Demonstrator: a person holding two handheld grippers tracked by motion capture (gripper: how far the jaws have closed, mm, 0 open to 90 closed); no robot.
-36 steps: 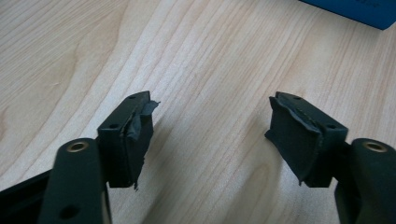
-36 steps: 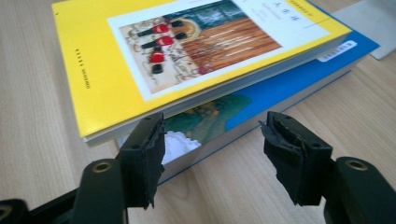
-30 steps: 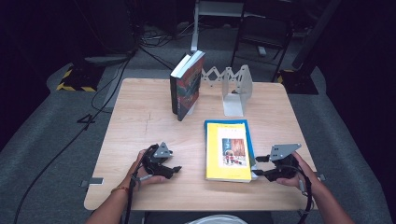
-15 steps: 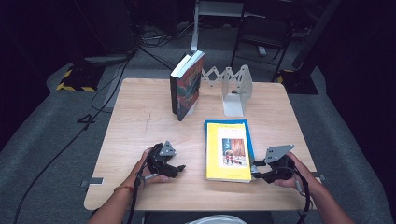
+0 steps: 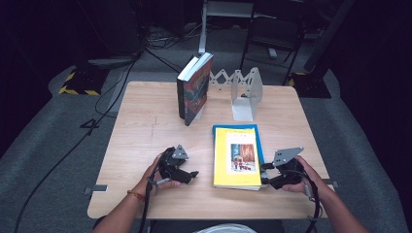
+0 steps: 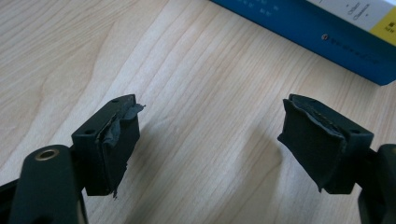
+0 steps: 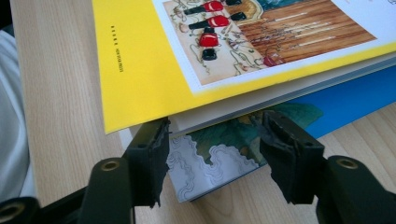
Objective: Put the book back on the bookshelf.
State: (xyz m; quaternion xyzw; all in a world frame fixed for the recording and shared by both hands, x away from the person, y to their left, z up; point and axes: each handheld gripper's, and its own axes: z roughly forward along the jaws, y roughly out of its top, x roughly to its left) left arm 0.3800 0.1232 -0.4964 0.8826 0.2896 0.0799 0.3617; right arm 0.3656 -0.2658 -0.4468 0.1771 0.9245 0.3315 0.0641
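A yellow book (image 5: 236, 155) lies flat on a blue-covered book, near the table's front right. My right gripper (image 5: 266, 175) is open at the stack's near right corner. In the right gripper view its jaws (image 7: 212, 151) stand either side of the lower book's illustrated corner (image 7: 205, 161), just under the yellow cover (image 7: 149, 60). My left gripper (image 5: 190, 174) is open low over the bare wood, left of the stack. In the left gripper view nothing lies between its fingers (image 6: 210, 140), and the blue book's edge (image 6: 322, 30) runs past beyond them.
A thick book (image 5: 195, 87) stands upright at the back middle of the wooden table (image 5: 145, 131). A white metal bookend rack (image 5: 247, 92) is to its right. Dark floor, cables and stands surround the table.
My right gripper has moved left and slightly toward the front edge, up to the stack's corner. The left gripper has shifted a little right. The books have not moved.
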